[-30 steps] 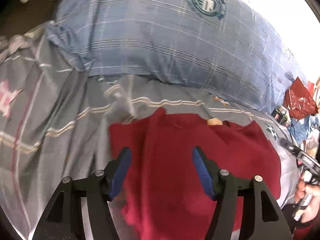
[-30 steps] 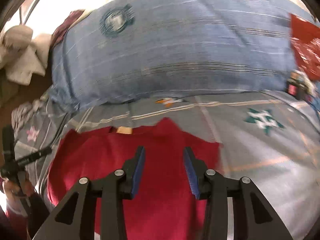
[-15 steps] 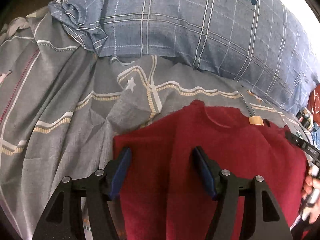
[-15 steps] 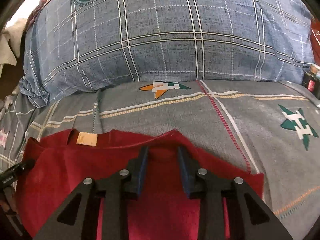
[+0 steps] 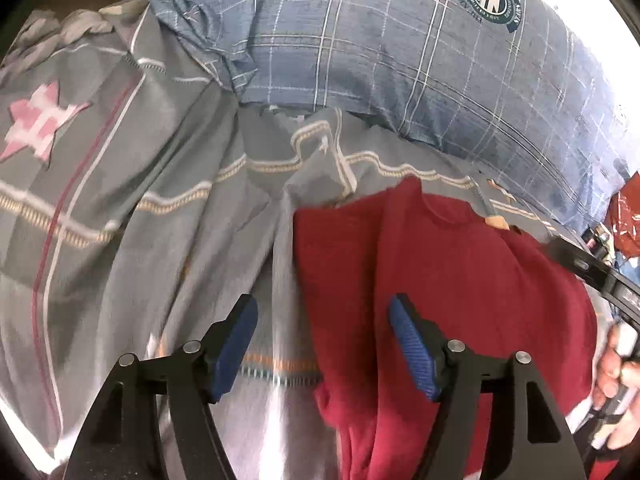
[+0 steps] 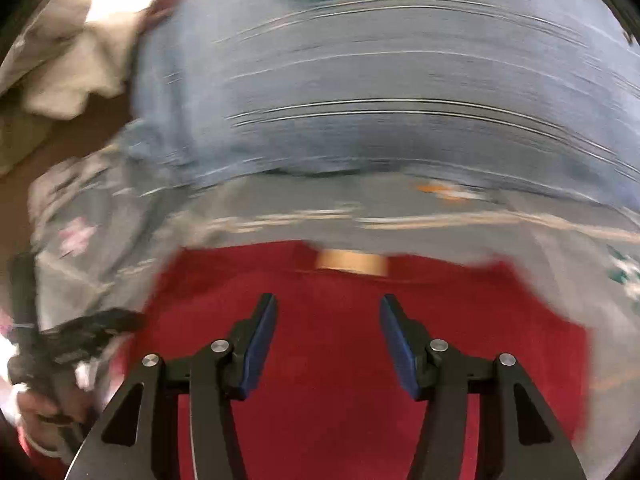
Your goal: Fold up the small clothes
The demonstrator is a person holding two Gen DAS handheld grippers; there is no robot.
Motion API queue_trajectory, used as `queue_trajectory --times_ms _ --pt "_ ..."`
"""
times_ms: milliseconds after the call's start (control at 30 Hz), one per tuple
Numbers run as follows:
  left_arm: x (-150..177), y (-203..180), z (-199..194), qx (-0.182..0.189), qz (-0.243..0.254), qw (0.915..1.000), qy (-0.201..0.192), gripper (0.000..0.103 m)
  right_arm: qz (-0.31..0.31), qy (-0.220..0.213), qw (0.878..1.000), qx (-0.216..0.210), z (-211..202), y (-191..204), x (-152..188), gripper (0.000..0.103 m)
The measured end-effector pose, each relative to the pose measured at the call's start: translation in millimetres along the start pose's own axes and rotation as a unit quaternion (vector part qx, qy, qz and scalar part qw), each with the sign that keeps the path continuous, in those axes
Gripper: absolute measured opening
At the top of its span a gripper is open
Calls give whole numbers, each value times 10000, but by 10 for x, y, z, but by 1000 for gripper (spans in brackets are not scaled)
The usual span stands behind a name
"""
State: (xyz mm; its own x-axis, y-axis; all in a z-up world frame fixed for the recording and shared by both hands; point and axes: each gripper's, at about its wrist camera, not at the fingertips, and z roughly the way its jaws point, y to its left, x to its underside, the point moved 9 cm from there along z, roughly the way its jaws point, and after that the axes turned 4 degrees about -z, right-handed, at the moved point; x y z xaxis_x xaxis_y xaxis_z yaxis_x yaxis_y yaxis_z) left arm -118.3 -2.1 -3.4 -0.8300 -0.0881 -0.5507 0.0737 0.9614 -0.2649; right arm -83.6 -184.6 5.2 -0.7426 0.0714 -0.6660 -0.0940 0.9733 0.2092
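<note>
A dark red shirt (image 5: 460,292) lies on a grey patterned bedsheet (image 5: 132,208), its collar with a tan label (image 6: 352,262) towards the pillow. My left gripper (image 5: 322,340) is open and empty above the shirt's left edge, one finger over the sheet, one over the shirt. My right gripper (image 6: 328,340) is open and empty above the shirt (image 6: 328,360) just below the collar. The right wrist view is motion-blurred.
A large blue plaid pillow (image 5: 400,52) lies just beyond the shirt and also shows in the right wrist view (image 6: 380,92). A red bag (image 5: 626,220) and small items sit at the far right. Pale cloth (image 6: 68,72) lies at the far left.
My right gripper, nearly shut at the shirt's top edge, has opened wide and pulled back. My left gripper has shifted left, off the shirt's edge. The shirt lies flat.
</note>
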Motion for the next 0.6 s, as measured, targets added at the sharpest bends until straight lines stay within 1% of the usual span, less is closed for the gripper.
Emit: queue_trajectory --times_ms 67,133,167,267,300,333,367,400,467,533,600 --pt "58 12 -38 38 -7 10000 -2 68 -283 179 9989 -322 244 381 -31 49" --pt "104 46 -48 65 -67 10000 -3 68 -495 253 9978 -357 469 634 -76 41" --pt "121 67 -46 98 -112 9999 9 69 -544 321 9972 -402 620 763 -118 40" --pt "134 93 -7 140 -107 9998 37 71 -538 594 9946 -655 998 1004 -175 40" --pt "132 95 3 133 -71 9999 37 71 -616 820 9929 -607 1181 1045 -149 40" --pt "135 94 15 133 -36 9999 49 72 -635 1008 9913 -561 1299 1061 -106 43" --pt "140 96 26 129 -9 9999 57 74 -645 1052 9911 -496 1370 1057 -91 44" --pt "146 97 44 116 15 9999 65 75 -701 1038 9914 -390 1382 1063 -113 44" --pt "154 92 69 100 51 9999 104 76 -660 1078 9911 -419 1301 1075 -121 45" --pt "154 83 83 118 34 9998 122 76 -594 987 9917 -570 1162 1079 -117 52" --pt "152 80 92 122 35 9998 124 75 -581 951 9919 -615 1024 1090 -70 58"
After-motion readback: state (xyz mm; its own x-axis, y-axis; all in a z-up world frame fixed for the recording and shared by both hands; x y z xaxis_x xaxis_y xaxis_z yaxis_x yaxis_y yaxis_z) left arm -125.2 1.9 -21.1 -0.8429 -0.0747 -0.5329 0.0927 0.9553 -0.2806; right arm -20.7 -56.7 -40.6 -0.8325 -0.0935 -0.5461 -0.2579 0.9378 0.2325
